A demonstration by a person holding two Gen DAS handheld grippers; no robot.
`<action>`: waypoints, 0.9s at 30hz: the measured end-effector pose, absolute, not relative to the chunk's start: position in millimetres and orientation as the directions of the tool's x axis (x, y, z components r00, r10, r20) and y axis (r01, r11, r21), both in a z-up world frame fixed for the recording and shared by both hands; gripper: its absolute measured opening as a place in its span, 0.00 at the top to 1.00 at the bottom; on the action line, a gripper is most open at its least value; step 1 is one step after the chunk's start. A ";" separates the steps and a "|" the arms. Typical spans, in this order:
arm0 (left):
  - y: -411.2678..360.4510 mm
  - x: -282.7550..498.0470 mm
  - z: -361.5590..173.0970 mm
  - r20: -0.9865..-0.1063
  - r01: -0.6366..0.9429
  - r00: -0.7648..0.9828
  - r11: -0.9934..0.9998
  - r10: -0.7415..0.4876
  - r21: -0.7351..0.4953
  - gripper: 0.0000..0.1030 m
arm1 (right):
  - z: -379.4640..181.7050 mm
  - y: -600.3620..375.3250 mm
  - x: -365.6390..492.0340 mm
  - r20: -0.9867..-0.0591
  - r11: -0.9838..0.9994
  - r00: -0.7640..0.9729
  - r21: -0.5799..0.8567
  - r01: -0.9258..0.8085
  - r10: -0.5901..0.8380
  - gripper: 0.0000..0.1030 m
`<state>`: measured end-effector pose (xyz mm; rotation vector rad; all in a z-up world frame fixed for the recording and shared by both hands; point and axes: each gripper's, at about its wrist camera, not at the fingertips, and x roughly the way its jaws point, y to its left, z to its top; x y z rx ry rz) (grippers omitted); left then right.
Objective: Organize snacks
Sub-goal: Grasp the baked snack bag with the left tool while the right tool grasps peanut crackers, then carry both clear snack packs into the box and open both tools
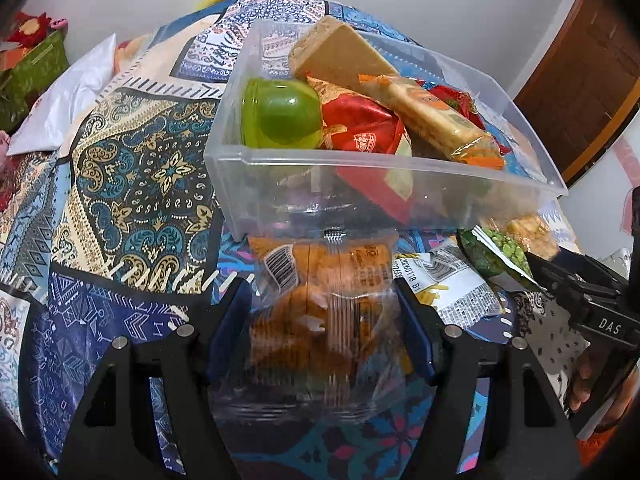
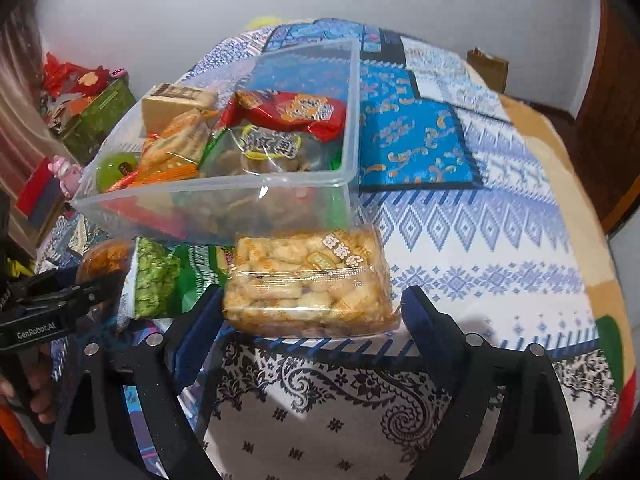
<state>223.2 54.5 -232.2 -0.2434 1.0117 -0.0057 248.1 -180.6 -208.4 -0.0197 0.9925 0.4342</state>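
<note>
A clear plastic bin [image 1: 360, 160] [image 2: 280, 184] on the patterned cloth holds several snacks: a green round tub [image 1: 284, 114], a red packet [image 1: 360, 128], a long cracker pack [image 1: 432, 116] and a tan box [image 1: 340, 52]. My left gripper [image 1: 324, 320] is shut on a clear pack of orange biscuits [image 1: 320, 312], just in front of the bin. My right gripper [image 2: 312, 312] is open around a clear bag of golden rice crackers [image 2: 308, 280] lying before the bin. A green pea packet [image 2: 160, 276] [image 1: 500, 252] lies between the two grippers.
A white barcode packet [image 1: 452, 280] lies right of the left gripper. A white cloth [image 1: 68, 96] and a green box [image 2: 96, 120] sit to the left. A brown door [image 1: 580, 92] stands at the right. The patterned cloth [image 2: 480, 240] stretches to the right.
</note>
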 end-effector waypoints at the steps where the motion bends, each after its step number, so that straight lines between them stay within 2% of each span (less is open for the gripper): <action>1: 54.6 223.0 -232.2 -0.835 -0.106 0.537 0.973 -0.117 -0.205 0.33 | -209.9 -181.1 249.2 -0.813 0.913 0.464 0.189 -0.362 0.352 0.15; 5: 54.8 222.2 -231.9 -0.831 -0.097 0.547 0.977 -0.106 -0.189 0.37 | -209.9 -178.7 248.7 -0.808 0.910 0.471 0.182 -0.372 0.354 0.17; 7: 53.9 217.2 -229.7 -0.828 -0.093 0.549 0.977 -0.110 -0.192 0.37 | -208.5 -177.3 246.3 -0.805 0.907 0.473 0.179 -0.380 0.357 0.27; 17: 57.3 188.2 -199.4 -0.791 -0.085 0.601 0.976 -0.112 -0.202 0.37 | -192.1 -182.8 229.8 -0.777 0.910 0.516 0.169 -0.379 0.359 0.28; 27: 59.9 179.7 -147.9 -0.708 -0.072 0.699 0.975 -0.102 -0.211 0.37 | -148.3 -186.1 211.3 -0.698 0.902 0.603 0.149 -0.404 0.386 0.28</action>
